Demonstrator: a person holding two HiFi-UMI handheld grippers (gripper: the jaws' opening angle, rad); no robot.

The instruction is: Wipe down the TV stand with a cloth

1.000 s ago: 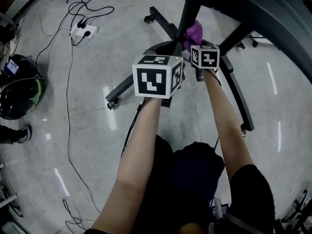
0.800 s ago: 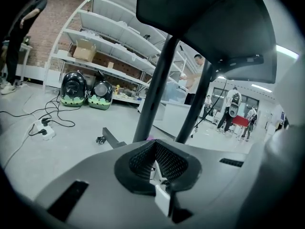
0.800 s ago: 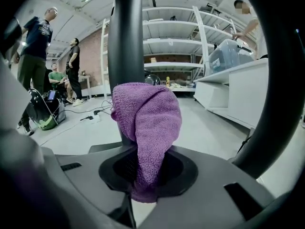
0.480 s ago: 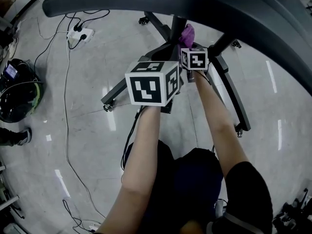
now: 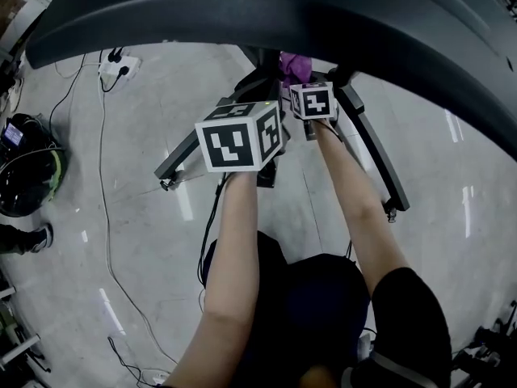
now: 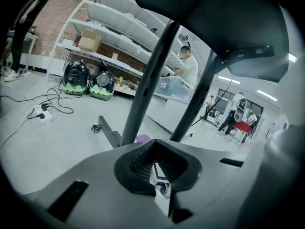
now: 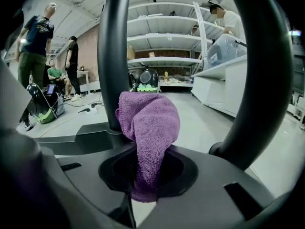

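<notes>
The TV stand [image 5: 367,148] is black, with splayed legs on castors and two slanted posts [image 6: 148,80] under the dark TV edge [image 5: 266,14] that arcs across the top of the head view. A purple cloth [image 7: 148,128] hangs bunched from my right gripper [image 7: 143,197], which is shut on it right beside the left post [image 7: 114,56]. In the head view the cloth [image 5: 293,61] peeks out beyond the right marker cube [image 5: 313,101]. My left gripper [image 6: 161,187] is shut with nothing in it, just short of the posts, its cube [image 5: 238,134] beside the right one.
A white power strip [image 5: 113,65] with trailing cables lies on the grey floor at left, near a black and green helmet [image 5: 28,168]. Castor ends of the stand legs stick out at left [image 5: 167,183] and right [image 5: 391,211]. Shelving [image 6: 109,37] and several people stand further off.
Both grippers have moved forward toward the stand's posts. The TV's edge now covers more of the head view, and most of the purple cloth is hidden under it.
</notes>
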